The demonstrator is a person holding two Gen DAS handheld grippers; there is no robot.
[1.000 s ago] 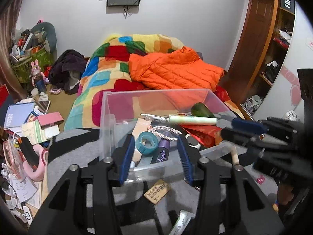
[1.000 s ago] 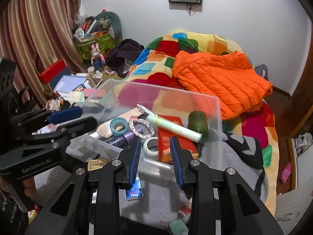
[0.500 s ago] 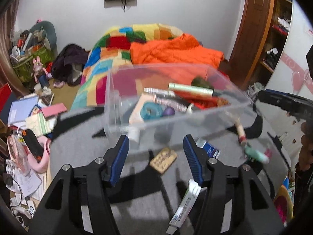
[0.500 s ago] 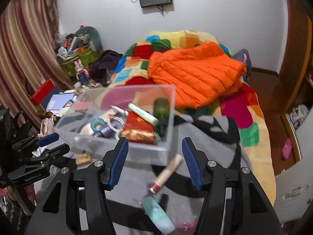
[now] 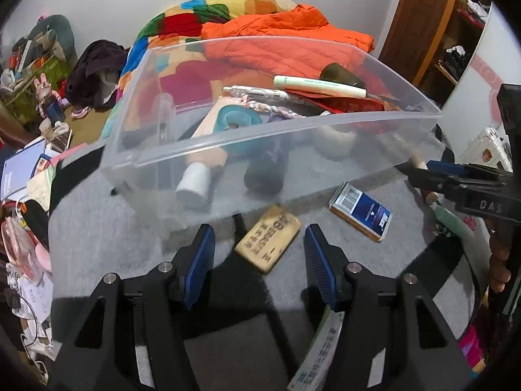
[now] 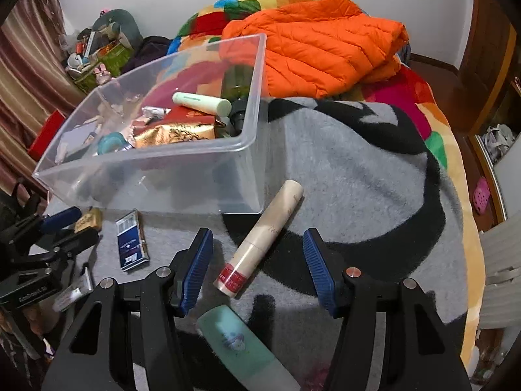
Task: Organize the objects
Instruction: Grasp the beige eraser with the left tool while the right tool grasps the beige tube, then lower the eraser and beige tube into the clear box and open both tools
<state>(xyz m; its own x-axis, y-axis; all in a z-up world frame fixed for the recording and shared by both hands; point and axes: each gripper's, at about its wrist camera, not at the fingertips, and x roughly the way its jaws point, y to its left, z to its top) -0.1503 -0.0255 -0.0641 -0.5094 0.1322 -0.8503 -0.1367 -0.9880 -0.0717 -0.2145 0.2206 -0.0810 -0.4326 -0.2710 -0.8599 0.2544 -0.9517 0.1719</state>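
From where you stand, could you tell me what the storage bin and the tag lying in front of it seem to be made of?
The storage bin looks like thin translucent plastic, smooth and slightly frosted: its contents and the bedding show through the walls. The tag seems to be wood or a cork-like board, matte tan with dark printed characters and rounded, worn edges; the exact material is uncertain.

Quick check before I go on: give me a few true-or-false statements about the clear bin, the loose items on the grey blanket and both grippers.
1. The clear plastic bin is empty. False: it holds a pale green tube, a teal tape roll and more.
2. The beige cylindrical tube with a red band lies on the grey blanket, outside the bin. True.
3. The right gripper is shut on that tube. False: its jaws stand open, apart from it.
4. The tan rectangular tag lies ahead of the left gripper, whose jaws are open. True.
5. The dark blue box is inside the bin. False: it lies on the blanket.
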